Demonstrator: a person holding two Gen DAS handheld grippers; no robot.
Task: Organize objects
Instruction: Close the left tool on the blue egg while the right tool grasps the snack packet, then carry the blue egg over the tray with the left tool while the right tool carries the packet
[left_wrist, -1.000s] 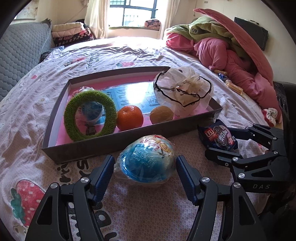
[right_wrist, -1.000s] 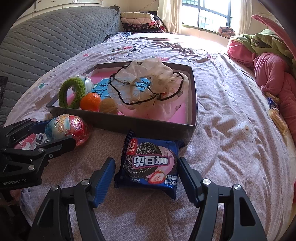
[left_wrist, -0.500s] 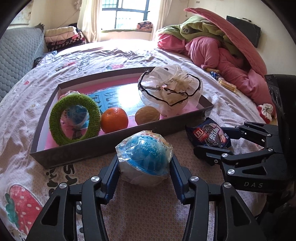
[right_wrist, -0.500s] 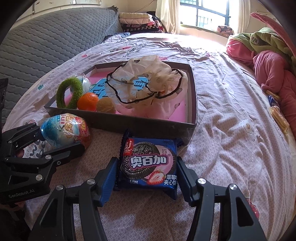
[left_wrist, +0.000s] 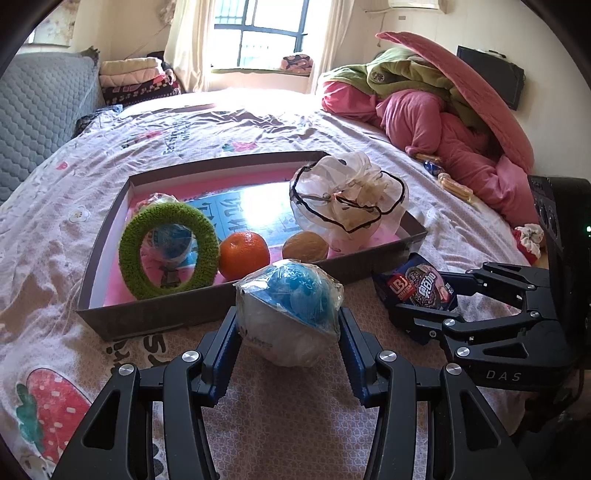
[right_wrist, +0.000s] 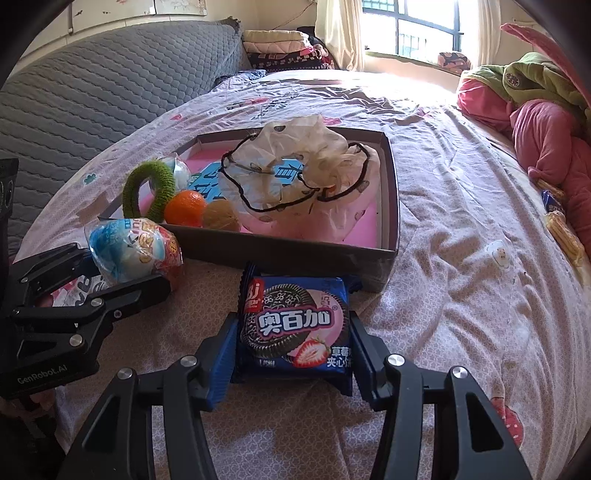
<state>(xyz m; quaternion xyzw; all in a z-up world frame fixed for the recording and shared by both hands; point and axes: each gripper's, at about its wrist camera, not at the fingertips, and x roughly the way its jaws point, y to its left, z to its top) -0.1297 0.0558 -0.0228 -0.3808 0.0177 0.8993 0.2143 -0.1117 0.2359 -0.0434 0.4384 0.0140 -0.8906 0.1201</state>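
Between the fingers of the left gripper (left_wrist: 288, 332) sits a wrapped ball (left_wrist: 290, 314), and just beyond it on the bedsheet (left_wrist: 258, 122) lies a shallow box (left_wrist: 147, 317), its near wall facing the gripper. Inside the box, from the gripper's left to right along that wall, stand a ring (left_wrist: 168, 251), an orange (left_wrist: 243, 255) touching it, and a small round bun (left_wrist: 306, 246); a second wrapped ball (left_wrist: 173, 245) lies behind the ring, and a crumpled plastic bag (left_wrist: 347, 203) fills the far right corner. To the right, the right gripper (right_wrist: 293, 354) has a cookie packet (right_wrist: 295, 332) between its fingers, just before the box's right end. Heaped bedding (left_wrist: 443, 110) lies far right.
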